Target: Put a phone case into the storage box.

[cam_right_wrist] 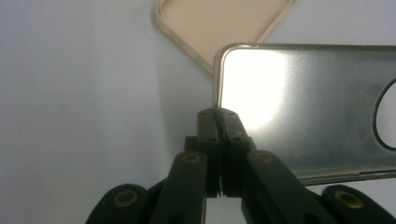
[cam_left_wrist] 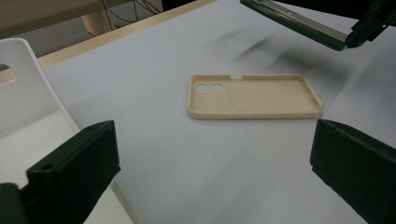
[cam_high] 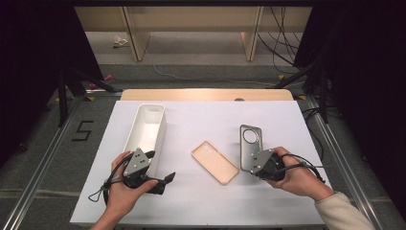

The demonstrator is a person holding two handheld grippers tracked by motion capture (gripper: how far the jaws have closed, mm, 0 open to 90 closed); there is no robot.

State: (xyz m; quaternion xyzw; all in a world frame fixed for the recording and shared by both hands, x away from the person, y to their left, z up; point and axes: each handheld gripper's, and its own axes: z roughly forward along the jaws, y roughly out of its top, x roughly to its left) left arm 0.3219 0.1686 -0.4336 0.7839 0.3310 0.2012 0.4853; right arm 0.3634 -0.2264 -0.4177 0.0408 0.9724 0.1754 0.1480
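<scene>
Right claw [cam_right_wrist: 219, 116] clamped on edge of grey phone case [cam_high: 250, 146], lifted off bench [cam_high: 201, 115] (tilted); left claw [cam_left_wrist: 210, 154] wide open, empty, facing beige case [cam_left_wrist: 254, 95] lying flat mid-bench

Lying at the worktop [cam_high: 201, 120] centre: phone case [cam_high: 215, 162]; standing left of it: bin [cam_high: 146, 130]; hanging right of it: second case [cam_high: 250, 146].

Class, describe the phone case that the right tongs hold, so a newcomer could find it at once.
Start at the white table and look to its right side, beside the beige phone case lying flat at the centre. The grey metallic phone case is pinched at one end by the right tongs. Its silvery sheen and one large round cutout set it apart.
</scene>
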